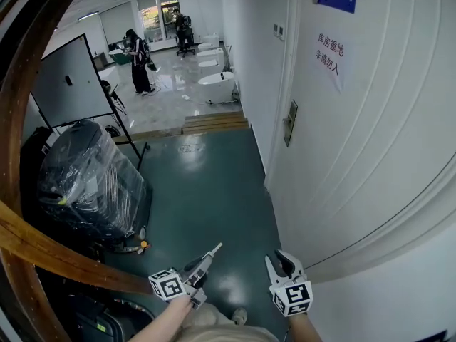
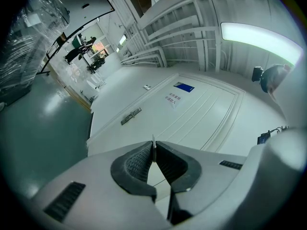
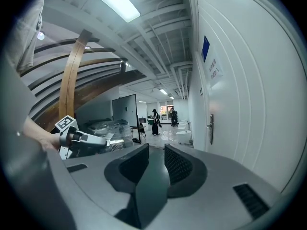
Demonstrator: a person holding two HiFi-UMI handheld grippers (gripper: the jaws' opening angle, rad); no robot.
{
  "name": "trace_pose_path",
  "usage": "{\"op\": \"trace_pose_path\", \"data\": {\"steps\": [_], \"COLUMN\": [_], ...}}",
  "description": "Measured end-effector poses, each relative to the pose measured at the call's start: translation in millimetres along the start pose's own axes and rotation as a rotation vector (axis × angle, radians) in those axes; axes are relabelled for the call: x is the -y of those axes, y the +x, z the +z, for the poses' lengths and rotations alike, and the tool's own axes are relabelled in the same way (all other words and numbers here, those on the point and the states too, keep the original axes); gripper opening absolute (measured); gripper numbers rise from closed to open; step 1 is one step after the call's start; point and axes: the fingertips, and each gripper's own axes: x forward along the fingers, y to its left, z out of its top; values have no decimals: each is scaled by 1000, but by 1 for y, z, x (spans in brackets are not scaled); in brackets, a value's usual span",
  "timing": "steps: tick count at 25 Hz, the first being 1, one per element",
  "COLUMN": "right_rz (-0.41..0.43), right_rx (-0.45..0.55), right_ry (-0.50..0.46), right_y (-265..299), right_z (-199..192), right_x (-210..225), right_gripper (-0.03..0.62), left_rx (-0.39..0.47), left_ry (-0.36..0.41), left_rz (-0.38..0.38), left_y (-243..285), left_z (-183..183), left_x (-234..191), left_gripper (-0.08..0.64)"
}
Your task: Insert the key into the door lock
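The white door [image 1: 356, 155] fills the right of the head view; its metal lock plate [image 1: 290, 122] sits well ahead of both grippers. My left gripper [image 1: 209, 256] is low in the middle, shut on a thin silver key [image 1: 216, 249] that sticks out past its tips. In the left gripper view the key's blade [image 2: 153, 145] is pinched edge-on between the pads, and the lock plate [image 2: 130, 116] lies far off on the door. My right gripper [image 1: 278, 261] hangs close to the door, open and empty. The right gripper view shows its jaws apart [image 3: 156, 159] and the lock plate [image 3: 210, 127] ahead.
A plastic-wrapped black load [image 1: 89, 184] and a dark board on a stand [image 1: 71, 80] stand at the left. A curved wooden beam [image 1: 43, 248] crosses the lower left. A wooden step [image 1: 214, 122] marks the corridor's far end; two people [image 1: 139, 61] stand beyond. A paper notice [image 1: 330, 58] hangs on the door.
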Motion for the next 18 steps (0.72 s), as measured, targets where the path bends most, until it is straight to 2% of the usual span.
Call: {"op": "trace_pose_path", "data": {"steps": [8,18], "right_rz": [-2,-42], "right_rx": [-8,-12], "right_ry": [4,17], "right_y": [19,69], "right_z": [-2,17], "right_x": [-5,-12], "right_gripper": [92,92], "left_rx": [4,-14], "left_ry": [-20,-37], "left_rz": [6,-5], "left_y": [-3,4], "left_z": [15,69], "left_x": [-21,-58], "left_gripper": [31,32]}}
